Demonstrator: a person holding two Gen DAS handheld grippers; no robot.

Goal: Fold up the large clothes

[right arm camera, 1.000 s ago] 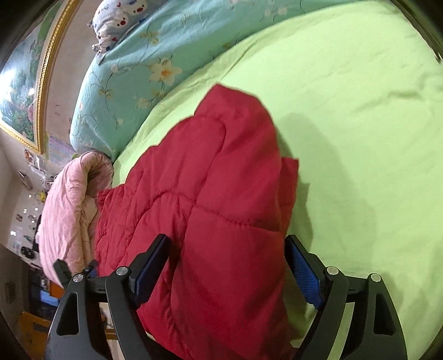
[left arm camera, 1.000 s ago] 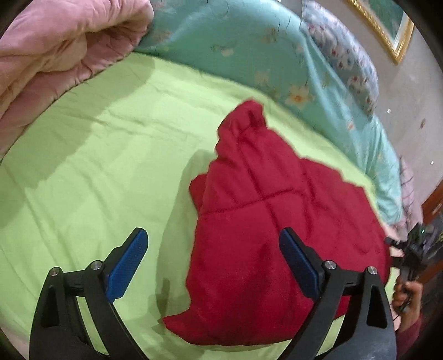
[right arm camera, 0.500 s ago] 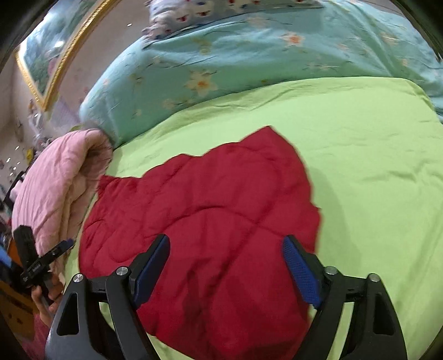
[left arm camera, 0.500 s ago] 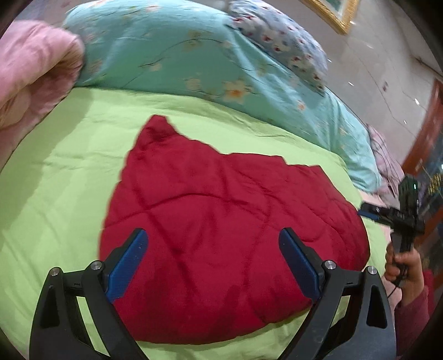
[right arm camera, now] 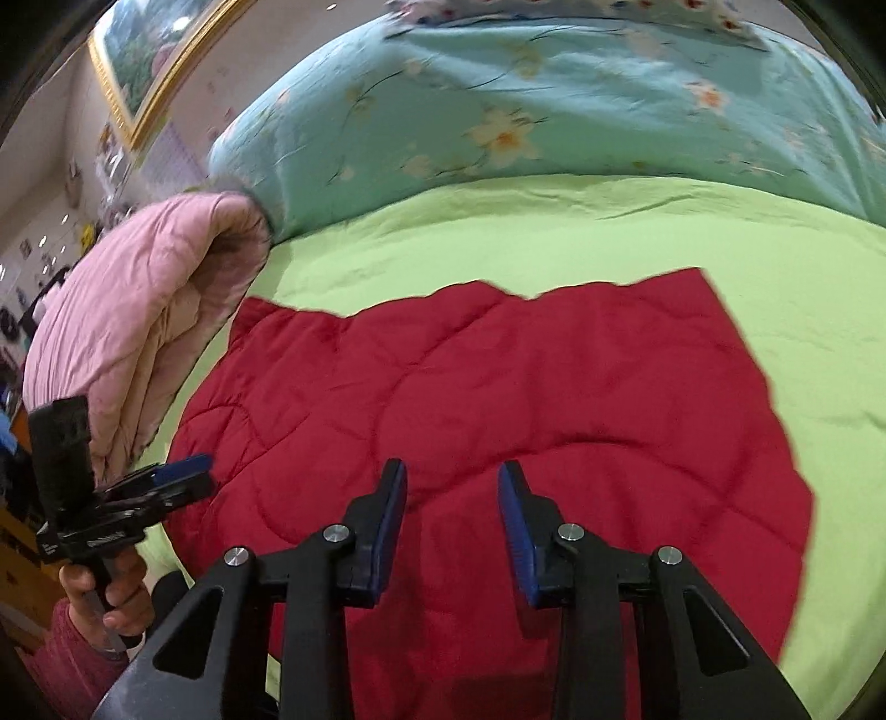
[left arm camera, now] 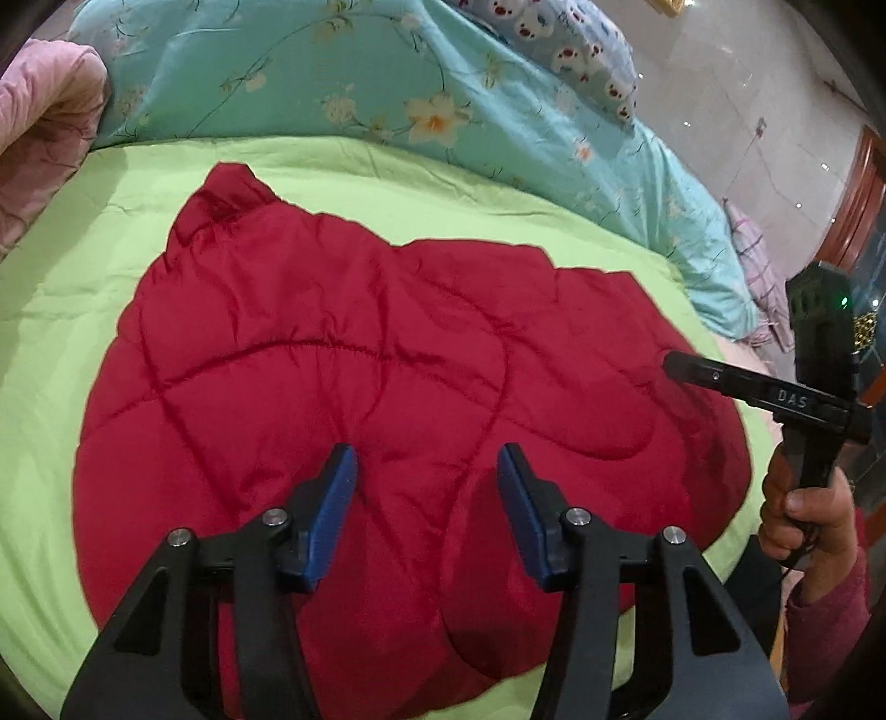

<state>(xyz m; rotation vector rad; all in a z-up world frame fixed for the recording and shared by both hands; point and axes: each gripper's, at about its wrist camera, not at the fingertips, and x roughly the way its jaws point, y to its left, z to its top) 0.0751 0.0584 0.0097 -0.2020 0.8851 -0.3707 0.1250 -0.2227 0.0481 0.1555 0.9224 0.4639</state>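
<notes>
A red quilted jacket (left arm camera: 387, 376) lies spread flat on the green bed sheet (left arm camera: 66, 277), with one narrow end pointing toward the pillows. My left gripper (left arm camera: 426, 451) hovers over its near part. The blue pads are closing, with only air between them and no cloth pinched. My right gripper (right arm camera: 451, 468) hangs over the jacket (right arm camera: 498, 399) the same way, its jaws narrower and also closing on nothing. Each view shows the other gripper at the jacket's side edge: the right gripper (left arm camera: 673, 365) held by a hand (left arm camera: 803, 509), and the left gripper (right arm camera: 191, 471).
A rolled pink quilt (right arm camera: 138, 332) lies along the left side of the bed. A teal floral duvet (left arm camera: 387, 88) and a patterned pillow (left arm camera: 554, 39) fill the head end. A gold-framed picture (right arm camera: 149, 66) hangs on the wall. Bare green sheet (right arm camera: 803, 277) surrounds the jacket.
Both grippers' jaws have narrowed markedly. Both views have rolled level and drawn back, so the jacket now lies flat and spread wide instead of bunched. Each view now shows the other gripper closer.
</notes>
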